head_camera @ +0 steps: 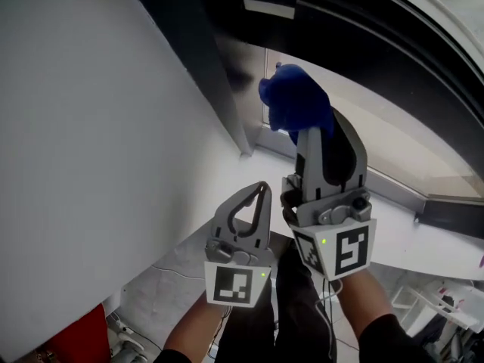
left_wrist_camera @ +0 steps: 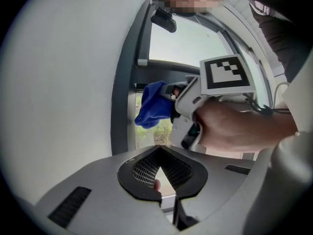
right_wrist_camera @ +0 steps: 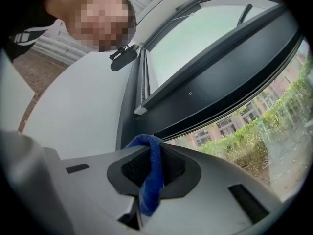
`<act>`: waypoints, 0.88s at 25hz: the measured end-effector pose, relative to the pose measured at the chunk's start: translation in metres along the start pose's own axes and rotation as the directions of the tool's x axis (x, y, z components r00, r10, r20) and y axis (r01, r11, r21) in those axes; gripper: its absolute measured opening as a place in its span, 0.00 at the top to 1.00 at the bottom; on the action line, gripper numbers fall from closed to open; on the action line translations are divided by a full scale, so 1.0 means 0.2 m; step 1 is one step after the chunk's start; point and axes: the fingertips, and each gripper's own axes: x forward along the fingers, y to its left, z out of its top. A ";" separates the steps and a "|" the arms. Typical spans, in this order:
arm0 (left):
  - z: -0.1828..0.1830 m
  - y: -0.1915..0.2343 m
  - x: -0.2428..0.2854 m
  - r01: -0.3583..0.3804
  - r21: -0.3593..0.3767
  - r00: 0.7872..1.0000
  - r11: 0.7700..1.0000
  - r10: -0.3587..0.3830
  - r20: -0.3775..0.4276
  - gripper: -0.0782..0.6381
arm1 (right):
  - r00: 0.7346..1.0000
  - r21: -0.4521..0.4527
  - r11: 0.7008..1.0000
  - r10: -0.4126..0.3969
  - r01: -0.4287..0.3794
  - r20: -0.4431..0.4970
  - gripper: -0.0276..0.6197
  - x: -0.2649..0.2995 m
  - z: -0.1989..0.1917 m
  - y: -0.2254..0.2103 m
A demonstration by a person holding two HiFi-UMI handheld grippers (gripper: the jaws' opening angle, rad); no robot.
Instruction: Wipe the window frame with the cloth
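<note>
now right claw clamps the blue cloth beside the window frame, left claw closed, empty.

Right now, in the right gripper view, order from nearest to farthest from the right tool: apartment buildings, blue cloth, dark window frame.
1. blue cloth, between its jaws.
2. dark window frame, ahead and above.
3. apartment buildings, outside, beyond the glass.

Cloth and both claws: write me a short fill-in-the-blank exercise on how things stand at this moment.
The right claw is shut on a ____ cloth.
The left claw is shut and holds ____.
The cloth is raised close to the dark frame of a ____.
Missing words: blue; nothing; window.
</note>
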 end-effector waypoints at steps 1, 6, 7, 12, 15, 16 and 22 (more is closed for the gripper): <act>-0.01 -0.02 -0.01 0.005 0.013 1.000 1.000 -0.005 -0.003 0.88 | 1.000 0.005 1.000 -0.001 0.001 0.023 0.92 0.01 0.01 0.00; -0.04 0.07 0.02 -0.023 -0.050 0.999 0.999 0.025 0.031 0.88 | 0.995 -0.016 1.000 0.006 -0.005 0.096 0.92 0.13 -0.06 0.02; -0.04 0.08 0.04 -0.018 -0.039 0.999 0.999 0.019 0.027 0.88 | 0.995 -0.020 1.000 0.005 -0.003 0.104 0.92 0.16 -0.07 0.02; -0.03 0.04 0.06 0.010 0.008 1.000 1.000 -0.010 0.024 0.88 | 0.995 0.008 1.000 -0.016 0.015 0.099 0.92 0.27 -0.10 -0.01; -0.01 0.05 0.07 -0.001 0.008 0.999 1.000 0.001 0.041 0.88 | 0.996 -0.017 1.000 -0.012 0.014 0.091 0.92 0.32 -0.10 -0.02; -0.01 0.05 0.08 -0.008 0.009 0.999 1.000 0.008 0.049 0.88 | 0.996 -0.035 0.999 -0.008 0.011 0.089 0.92 0.34 -0.10 -0.02; 0.00 0.08 0.13 -0.042 0.003 0.997 0.999 0.042 0.059 0.88 | 0.997 -0.095 0.995 0.013 -0.006 0.074 0.92 0.41 -0.12 -0.01</act>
